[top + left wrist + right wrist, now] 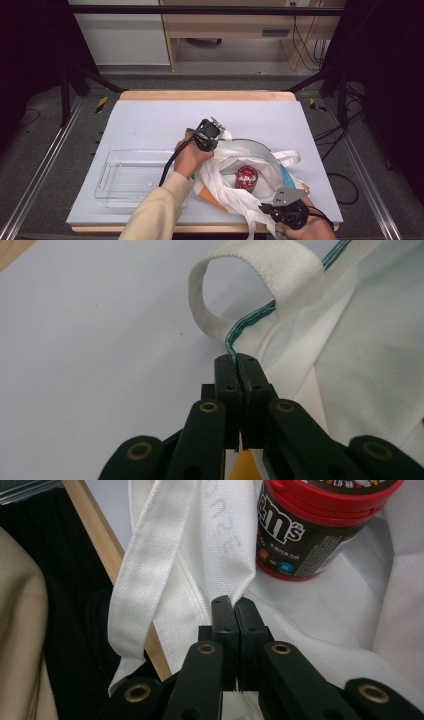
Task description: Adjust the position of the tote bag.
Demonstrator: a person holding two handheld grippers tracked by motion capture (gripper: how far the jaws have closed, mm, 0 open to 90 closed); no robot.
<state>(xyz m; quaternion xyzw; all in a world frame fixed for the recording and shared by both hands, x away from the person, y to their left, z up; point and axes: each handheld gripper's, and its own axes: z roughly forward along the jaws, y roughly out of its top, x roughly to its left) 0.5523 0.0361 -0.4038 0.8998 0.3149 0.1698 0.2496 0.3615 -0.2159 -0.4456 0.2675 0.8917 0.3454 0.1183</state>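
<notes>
White tote bag (235, 172) lies on the right half of the table (150, 120), mouth pulled open, near the front edge. A green-stitched rim (245, 325) runs along the bag's far side, with one webbing handle loop (240, 275) standing just beyond it. Inside the bag sits a candy jar (246, 178) – red lid up, dark label, upright on the bag's lower panel; in the right gripper view the jar (320, 525) is just past the jaws.

Left gripper (216, 141) is at the bag's far rim, jaws pinched together on the green-stitched edge (235, 356). Right gripper (265, 206) is at the near side of the bag by the front table edge, jaws clamped on a fold of the white fabric (234, 600) – a second handle strap (145, 575) hangs just beside it over the wooden edge (100, 535).

Clear plastic tray (107, 175) sits left of the bag, near the left forearm, cream sleeve (160, 210) crossing its corner.
</notes>
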